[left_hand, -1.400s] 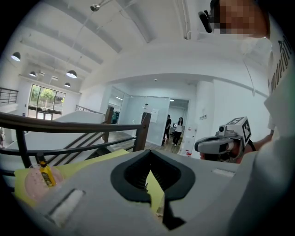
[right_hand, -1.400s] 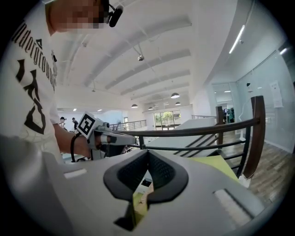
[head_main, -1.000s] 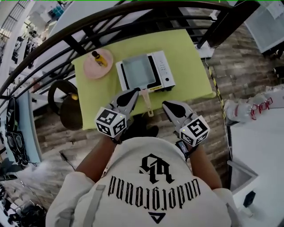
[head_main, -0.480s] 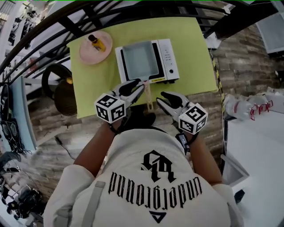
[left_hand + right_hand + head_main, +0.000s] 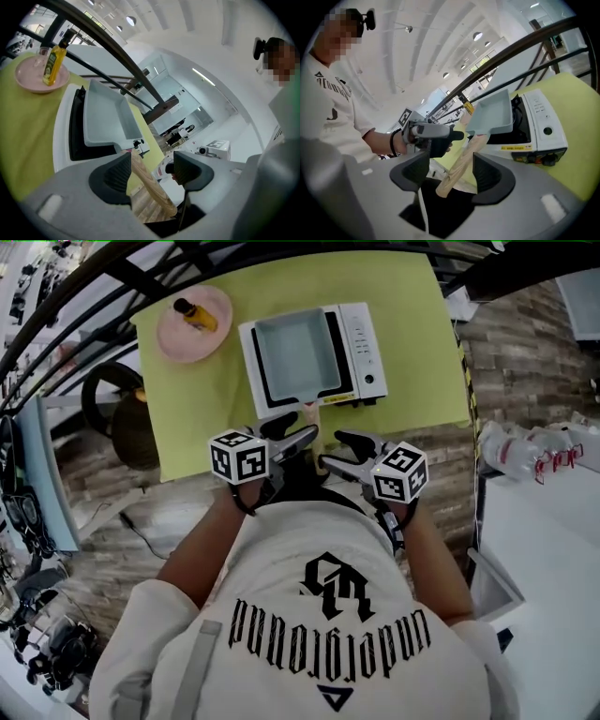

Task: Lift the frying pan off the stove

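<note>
In the head view, most of the pan's (image 5: 298, 357) handle (image 5: 308, 412) is hidden under the left gripper (image 5: 298, 430) and right gripper (image 5: 333, 450). Their jaws have just been opening, with the handle between them. The pan covers the stove's (image 5: 364, 338) burner. The stove's front label (image 5: 337, 401) and the print on the bottle (image 5: 187, 313) are too small to read. In the left gripper view, one pad (image 5: 117, 176) overlaps the handle's side, so whether they touch there cannot be told.

White short-sleeved T-shirt (image 5: 281, 601) with black gothic print, lower frame. Left gripper (image 5: 302, 434) and right gripper (image 5: 334, 450): grey bodies, black ribbed pads (image 5: 116, 174), white cubes (image 5: 239, 456) bearing black square markers.
</note>
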`<state>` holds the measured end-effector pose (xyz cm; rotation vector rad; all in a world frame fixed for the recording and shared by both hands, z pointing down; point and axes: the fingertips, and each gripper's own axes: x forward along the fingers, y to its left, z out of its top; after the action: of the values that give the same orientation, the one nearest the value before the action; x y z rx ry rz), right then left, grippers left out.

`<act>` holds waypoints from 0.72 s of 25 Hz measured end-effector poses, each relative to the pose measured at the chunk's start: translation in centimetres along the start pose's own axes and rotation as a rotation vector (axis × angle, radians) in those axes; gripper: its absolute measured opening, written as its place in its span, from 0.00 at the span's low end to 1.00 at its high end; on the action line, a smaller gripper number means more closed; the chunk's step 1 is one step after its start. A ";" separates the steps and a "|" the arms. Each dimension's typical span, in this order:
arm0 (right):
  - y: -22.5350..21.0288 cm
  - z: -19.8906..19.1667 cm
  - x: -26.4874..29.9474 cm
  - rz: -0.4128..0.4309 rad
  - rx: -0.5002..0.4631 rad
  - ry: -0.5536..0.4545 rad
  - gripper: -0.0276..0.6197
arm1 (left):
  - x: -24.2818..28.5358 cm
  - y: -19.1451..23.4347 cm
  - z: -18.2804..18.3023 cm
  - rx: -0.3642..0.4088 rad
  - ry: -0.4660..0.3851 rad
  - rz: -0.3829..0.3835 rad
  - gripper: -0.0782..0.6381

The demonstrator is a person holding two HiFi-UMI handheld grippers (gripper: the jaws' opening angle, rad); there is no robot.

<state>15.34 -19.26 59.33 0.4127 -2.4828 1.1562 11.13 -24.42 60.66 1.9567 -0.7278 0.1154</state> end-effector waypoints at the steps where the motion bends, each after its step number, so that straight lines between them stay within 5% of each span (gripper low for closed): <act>1: -0.2 -0.5 0.4 0.008 0.011 0.015 0.49 | 0.2 0.6 -0.3 -0.018 0.008 0.000 0.53; 9: -1.9 -3.0 2.9 0.063 0.101 0.095 0.52 | 2.0 3.4 -2.8 -0.151 0.085 -0.031 0.54; 18: -0.9 -4.6 5.5 0.182 0.139 0.177 0.46 | 4.5 3.4 -4.1 -0.254 0.138 -0.185 0.54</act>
<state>11.78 -16.82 65.14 0.1155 -2.3328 1.3789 13.89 -24.02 67.04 1.7436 -0.4447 0.0423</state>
